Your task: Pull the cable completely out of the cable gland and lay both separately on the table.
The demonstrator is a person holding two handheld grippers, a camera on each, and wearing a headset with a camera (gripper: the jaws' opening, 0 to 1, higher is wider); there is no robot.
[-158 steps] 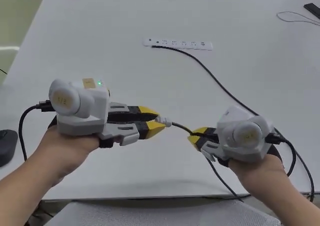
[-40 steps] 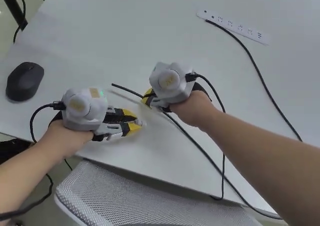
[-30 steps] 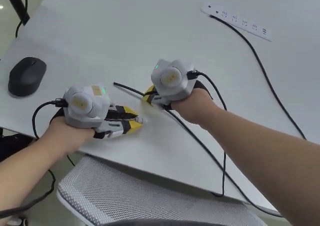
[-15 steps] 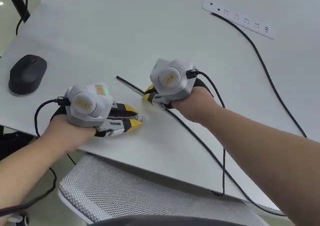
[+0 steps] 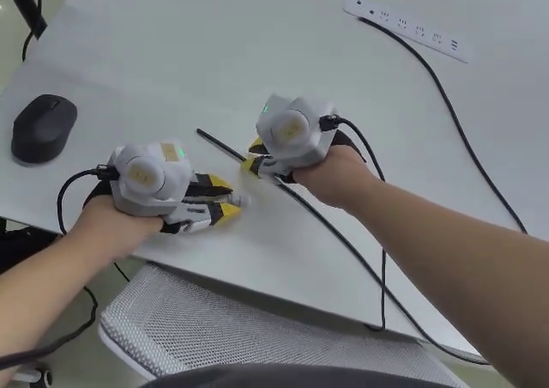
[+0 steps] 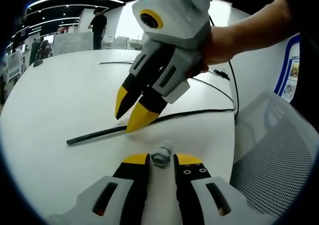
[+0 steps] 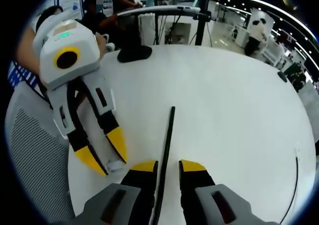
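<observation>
- Cable gland (image 6: 161,154) is clamped in left gripper (image 6: 162,159) jaws, near the surface (image 5: 171,45) front edge, apart from the cable.
- Cable (image 7: 169,130) lies on the surface, straddled by right gripper (image 7: 168,166) jaws, narrowly apart; whether it is gripped cannot be told.

Bright, even overhead light on the white desk (image 5: 171,45). Soft shadow beneath the left tool (image 5: 226,197); fisheye-bent edges.

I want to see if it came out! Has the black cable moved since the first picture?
Yes. The cable has left the cable gland, and its free end now lies on the table, nearer the mouse.
</observation>
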